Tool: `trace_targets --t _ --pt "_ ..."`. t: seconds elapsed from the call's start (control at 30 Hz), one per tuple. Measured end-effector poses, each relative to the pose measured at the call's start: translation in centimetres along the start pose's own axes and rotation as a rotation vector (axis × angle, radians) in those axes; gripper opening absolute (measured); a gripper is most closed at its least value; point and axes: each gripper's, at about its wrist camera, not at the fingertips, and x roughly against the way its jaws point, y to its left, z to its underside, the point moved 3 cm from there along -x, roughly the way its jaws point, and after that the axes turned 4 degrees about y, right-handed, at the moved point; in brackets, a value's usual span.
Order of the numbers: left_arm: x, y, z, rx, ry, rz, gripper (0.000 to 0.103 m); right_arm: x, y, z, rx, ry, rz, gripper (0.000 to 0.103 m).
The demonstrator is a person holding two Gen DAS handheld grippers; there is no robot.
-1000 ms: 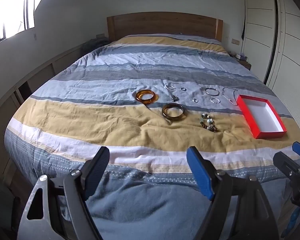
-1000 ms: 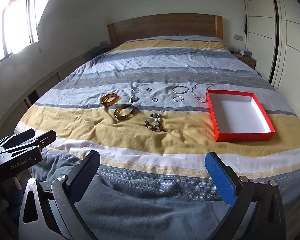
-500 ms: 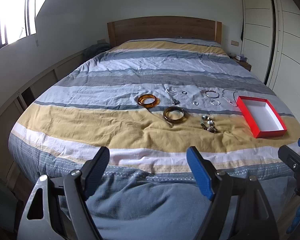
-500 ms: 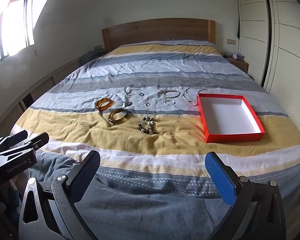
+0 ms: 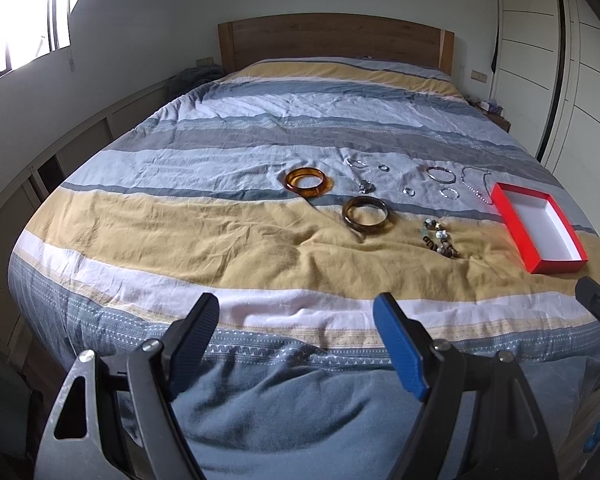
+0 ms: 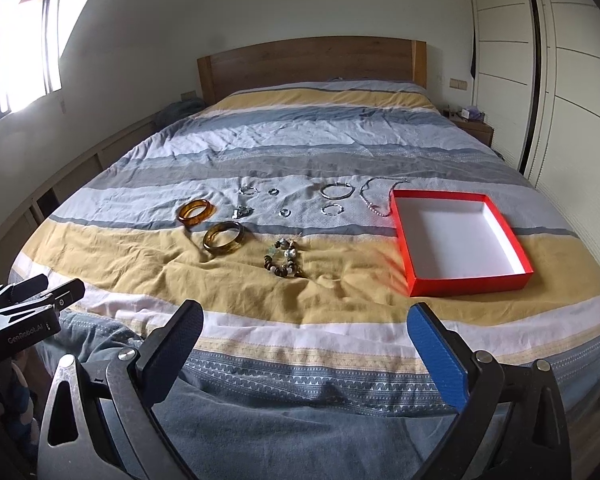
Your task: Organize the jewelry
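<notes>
Both grippers, left [image 5: 296, 324] and right [image 6: 306, 334], are hovering with jaws spread wide, gripping nothing, while bangles [image 6: 224, 236] and beads [image 6: 284, 263] are lying left of the red box [image 6: 466, 280].

Left gripper [image 5: 296, 316]: black frame, silver screws; one black pad, one blue; "GenRobot.AI" marking.
</notes>
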Motion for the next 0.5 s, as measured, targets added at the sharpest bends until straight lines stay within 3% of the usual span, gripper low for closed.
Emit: trace_targets --t 0.17,0.5 --pt "-2.9 0.1 -0.5 0.007 0.039 0.006 0.078 -2.8 -0.1 -0.1 -0.004 0.052 -0.026 0.073" --pt "-9.8 -0.5 -3.4 0.041 0.113 0.050 0.078 -10.3 0.4 -2.4 -0.015 0.149 -0.117 0.069"
